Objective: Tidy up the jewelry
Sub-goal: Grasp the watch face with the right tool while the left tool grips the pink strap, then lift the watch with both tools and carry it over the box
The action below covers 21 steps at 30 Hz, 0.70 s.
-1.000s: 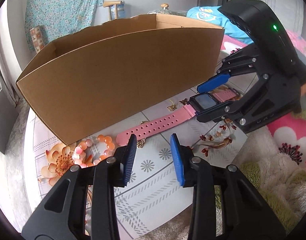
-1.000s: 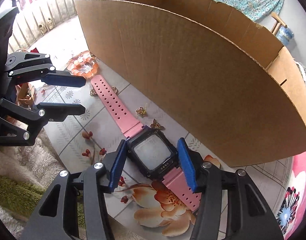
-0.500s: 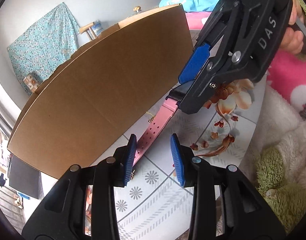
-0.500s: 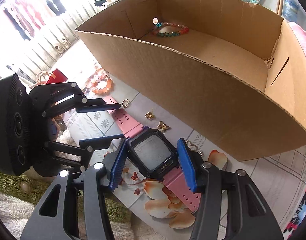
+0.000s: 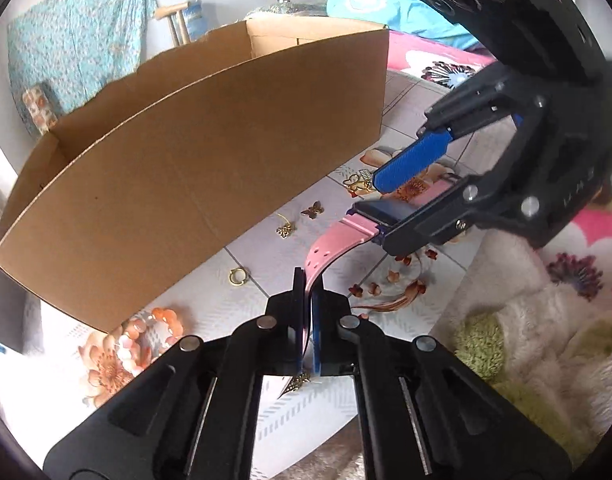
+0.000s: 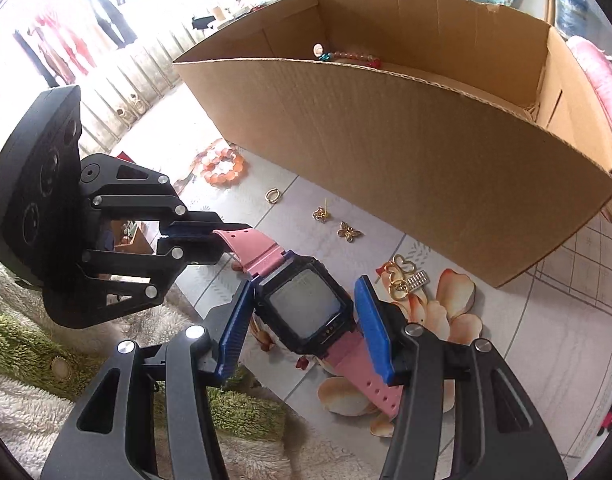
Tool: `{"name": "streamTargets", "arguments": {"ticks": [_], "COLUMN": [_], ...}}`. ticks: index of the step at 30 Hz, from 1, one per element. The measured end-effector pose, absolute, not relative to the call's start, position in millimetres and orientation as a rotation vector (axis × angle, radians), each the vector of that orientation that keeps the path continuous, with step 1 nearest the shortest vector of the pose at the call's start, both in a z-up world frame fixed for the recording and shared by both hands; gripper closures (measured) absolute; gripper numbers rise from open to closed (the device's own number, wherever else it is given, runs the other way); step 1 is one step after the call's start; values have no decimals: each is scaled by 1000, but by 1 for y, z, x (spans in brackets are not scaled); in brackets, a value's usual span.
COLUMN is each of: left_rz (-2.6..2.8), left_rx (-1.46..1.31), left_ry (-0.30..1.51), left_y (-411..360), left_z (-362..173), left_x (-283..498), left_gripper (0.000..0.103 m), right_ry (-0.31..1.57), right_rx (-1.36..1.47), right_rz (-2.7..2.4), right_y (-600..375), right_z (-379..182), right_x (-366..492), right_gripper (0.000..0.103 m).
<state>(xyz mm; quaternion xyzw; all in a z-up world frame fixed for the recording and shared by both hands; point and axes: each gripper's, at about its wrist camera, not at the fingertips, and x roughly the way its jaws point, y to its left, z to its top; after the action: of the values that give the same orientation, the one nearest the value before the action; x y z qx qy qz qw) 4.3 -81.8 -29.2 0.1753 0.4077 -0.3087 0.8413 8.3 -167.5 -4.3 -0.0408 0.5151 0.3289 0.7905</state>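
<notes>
A pink-strapped watch with a black square face sits in my right gripper, whose blue pads are shut on the sides of its case. My left gripper is shut on the far end of the pink strap, which arcs between the two tools. The right wrist view shows the left gripper pinching that strap end at the left. The left wrist view has the right gripper at the right, over the watch case. Behind stands a long cardboard box, open at the top, with a bead bracelet inside.
On the flower-patterned table cover lie an orange bead bracelet, a gold ring, two small gold earrings and a gold heart piece, all in front of the box. Fluffy green-and-white fabric borders the near side.
My left gripper has closed onto the strap end, where before its jaws stood apart over it. Both grippers have shifted and turned, the right one still carrying the watch.
</notes>
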Motion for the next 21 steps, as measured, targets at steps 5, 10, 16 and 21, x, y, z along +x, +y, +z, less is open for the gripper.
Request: {"name": "streamTargets", "arguments": {"ticks": [5,10,16,21], "left_rz": [-697,-706,-696,-692], "left_rx": [273,205,87,75], "left_ry": [941,1010,1100,1119], "left_y": [-78,-72,-55,-50], "left_z": [-25,-29,-40,-43], "left_x": [12,22,39,46], "left_gripper": [100,101,101,101], "right_ry": [1072,1010,965,950], "right_rx": [6,-131,-283,-414], "right_rz": [627,507,436,394], "right_y": [-185,-179,-168,-158], "right_z": [-7,-6,-12,-20], "right_x": [-8,-34,-44,-41], "right_gripper": [52,52,52,63]}}
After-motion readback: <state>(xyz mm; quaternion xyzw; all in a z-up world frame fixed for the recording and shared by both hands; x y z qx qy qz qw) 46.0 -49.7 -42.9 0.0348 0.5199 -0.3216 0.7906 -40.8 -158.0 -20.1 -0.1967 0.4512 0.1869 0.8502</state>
